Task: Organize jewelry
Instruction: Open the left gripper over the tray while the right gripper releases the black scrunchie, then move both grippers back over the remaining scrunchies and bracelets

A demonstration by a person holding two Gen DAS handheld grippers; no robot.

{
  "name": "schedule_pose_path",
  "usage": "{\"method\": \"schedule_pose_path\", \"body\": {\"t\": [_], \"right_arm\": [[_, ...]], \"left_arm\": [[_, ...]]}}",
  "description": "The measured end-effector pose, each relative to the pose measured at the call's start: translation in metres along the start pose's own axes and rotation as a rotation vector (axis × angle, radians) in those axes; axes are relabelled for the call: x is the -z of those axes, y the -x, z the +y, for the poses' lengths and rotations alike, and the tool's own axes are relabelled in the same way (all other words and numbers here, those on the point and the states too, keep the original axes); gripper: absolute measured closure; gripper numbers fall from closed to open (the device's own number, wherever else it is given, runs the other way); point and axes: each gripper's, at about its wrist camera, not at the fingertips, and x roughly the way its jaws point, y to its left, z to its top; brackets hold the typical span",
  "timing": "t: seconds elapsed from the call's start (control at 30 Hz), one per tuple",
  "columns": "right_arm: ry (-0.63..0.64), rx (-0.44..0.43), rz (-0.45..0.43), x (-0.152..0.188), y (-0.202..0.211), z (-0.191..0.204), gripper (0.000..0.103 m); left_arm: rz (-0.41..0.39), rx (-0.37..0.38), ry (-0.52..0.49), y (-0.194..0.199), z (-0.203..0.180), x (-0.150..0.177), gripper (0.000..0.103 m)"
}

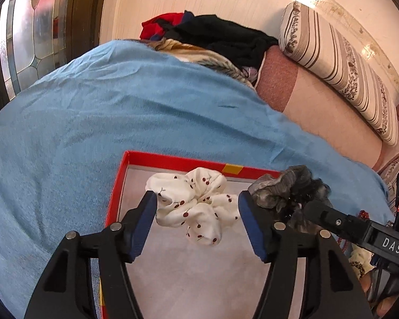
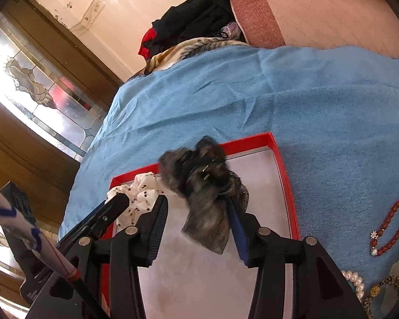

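A red-rimmed box point(image 1: 173, 159) with a pale floor lies on the blue cloth; it also shows in the right wrist view point(image 2: 282, 156). A white cherry-print scrunchie point(image 1: 196, 204) lies inside it, between the open fingers of my left gripper point(image 1: 196, 207), which do not touch it. A grey-black scrunchie point(image 2: 202, 186) hangs blurred between the wide-open fingers of my right gripper point(image 2: 196, 212), over the box. It also shows in the left wrist view point(image 1: 287, 188). The white scrunchie point(image 2: 138, 199) lies to its left.
A red bead bracelet point(image 2: 393, 226), a pearl string point(image 2: 355, 281) and a gold-spotted piece point(image 2: 375, 292) lie on the blue cloth point(image 2: 252, 106) right of the box. Piled clothes point(image 1: 220, 34) and a striped bolster point(image 1: 340, 69) sit at the back.
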Motion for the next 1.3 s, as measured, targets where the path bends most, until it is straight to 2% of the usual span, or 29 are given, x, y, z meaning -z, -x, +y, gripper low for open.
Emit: {"method": "schedule_pose_path", "body": {"t": [0.3,0.7,0.97,1.3], "right_arm": [[0.012,-0.014,-0.022,0.002,0.018,0.009,0.05],[-0.003,-0.044,-0.063,0.013,0.055,-0.002,0.05],[0.009,-0.031,-0.105,0.038,0.103,-0.028,0.05],[-0.054,-0.009,-0.157,0.064,0.151,-0.085,0.05]], "left_arm": [[-0.027,0.01,-0.006,0.008,-0.004,-0.002,0.04],[-0.047,0.023,-0.044,0.018,-0.024,0.001,0.04],[-0.052,0.045,-0.119,0.022,-0.055,0.01,0.04],[-0.035,0.086,-0.255,0.022,-0.115,0.035,0.04]]}}
